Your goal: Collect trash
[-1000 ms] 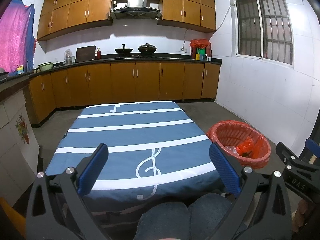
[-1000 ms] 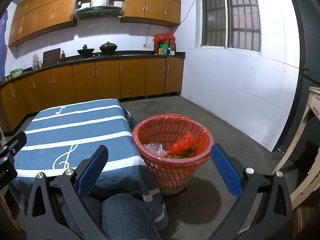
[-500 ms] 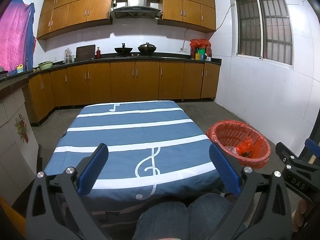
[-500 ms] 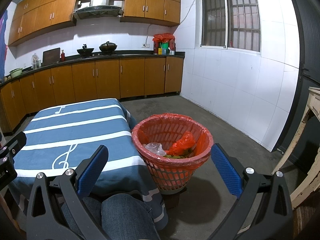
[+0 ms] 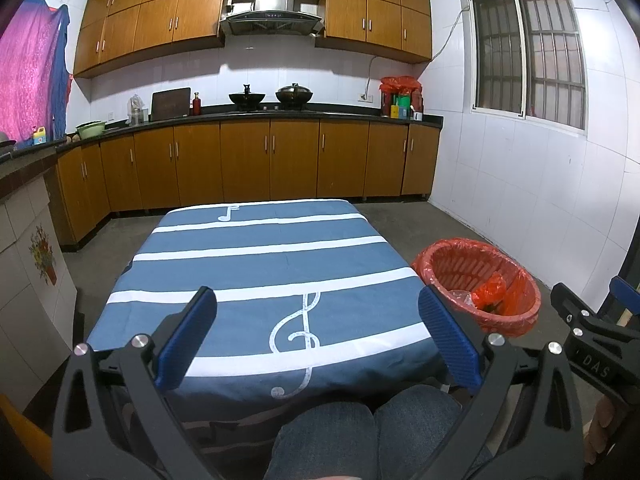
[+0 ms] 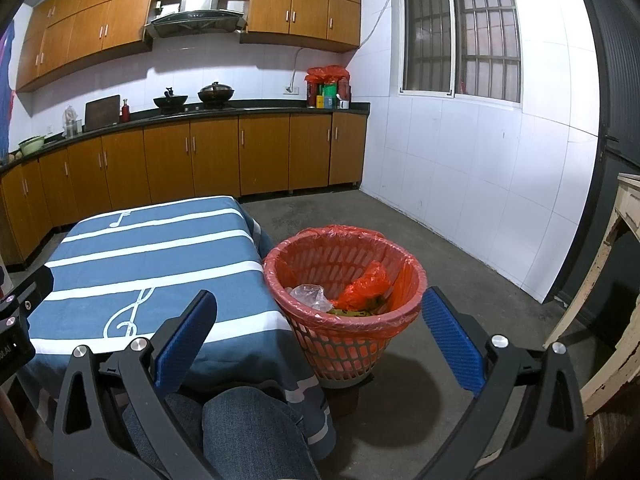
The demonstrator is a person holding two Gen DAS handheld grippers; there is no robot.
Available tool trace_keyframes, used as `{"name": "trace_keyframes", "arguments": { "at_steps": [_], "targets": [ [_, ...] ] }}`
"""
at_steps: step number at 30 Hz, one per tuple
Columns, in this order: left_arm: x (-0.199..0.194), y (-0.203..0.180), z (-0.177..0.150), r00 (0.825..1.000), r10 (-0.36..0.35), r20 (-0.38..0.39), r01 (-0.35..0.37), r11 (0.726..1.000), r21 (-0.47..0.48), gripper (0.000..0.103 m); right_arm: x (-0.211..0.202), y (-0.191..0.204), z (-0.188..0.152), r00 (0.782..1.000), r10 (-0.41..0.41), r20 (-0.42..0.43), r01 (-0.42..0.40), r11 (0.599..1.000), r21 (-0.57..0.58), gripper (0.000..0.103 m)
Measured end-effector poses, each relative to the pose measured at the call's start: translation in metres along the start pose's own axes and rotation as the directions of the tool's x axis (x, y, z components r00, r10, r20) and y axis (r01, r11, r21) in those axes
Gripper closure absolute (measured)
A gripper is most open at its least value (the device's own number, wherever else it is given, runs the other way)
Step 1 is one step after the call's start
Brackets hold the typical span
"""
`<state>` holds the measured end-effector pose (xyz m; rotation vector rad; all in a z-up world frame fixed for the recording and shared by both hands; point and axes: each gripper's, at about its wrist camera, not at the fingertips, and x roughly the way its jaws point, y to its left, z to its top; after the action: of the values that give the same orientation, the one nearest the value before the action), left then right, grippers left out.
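A red mesh trash basket [image 6: 344,344] with a red liner stands on the floor right of the table; it also shows in the left wrist view [image 5: 508,316]. Inside lie a crumpled red bag [image 6: 366,286], a clear plastic bag [image 6: 308,295] and some green scraps. The table [image 5: 260,276] wears a blue cloth with white stripes and music notes. My left gripper [image 5: 318,336] is open and empty above the table's near edge. My right gripper [image 6: 320,338] is open and empty, just short of the basket.
My jeans-clad knees [image 5: 360,436] sit under the near table edge. Brown kitchen cabinets [image 5: 248,168] with woks and jars line the far wall. A white tiled wall [image 6: 480,184] stands right, a worn wooden piece [image 6: 624,280] far right, bare concrete floor [image 6: 460,320] around the basket.
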<state>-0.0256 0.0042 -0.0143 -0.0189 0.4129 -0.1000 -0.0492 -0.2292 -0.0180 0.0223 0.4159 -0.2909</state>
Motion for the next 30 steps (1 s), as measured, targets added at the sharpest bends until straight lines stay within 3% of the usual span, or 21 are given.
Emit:
{"name": "trace_keyframes", "arguments": {
  "at_steps": [30],
  "targets": [
    [0.0005, -0.0007, -0.0028, 1.0, 0.0, -0.005, 0.0, 1.0, -0.003, 0.004, 0.0002, -0.0003, 0.0, 1.0, -0.001, 0.0, 0.001, 1.0, -0.001, 0.002]
  ]
}}
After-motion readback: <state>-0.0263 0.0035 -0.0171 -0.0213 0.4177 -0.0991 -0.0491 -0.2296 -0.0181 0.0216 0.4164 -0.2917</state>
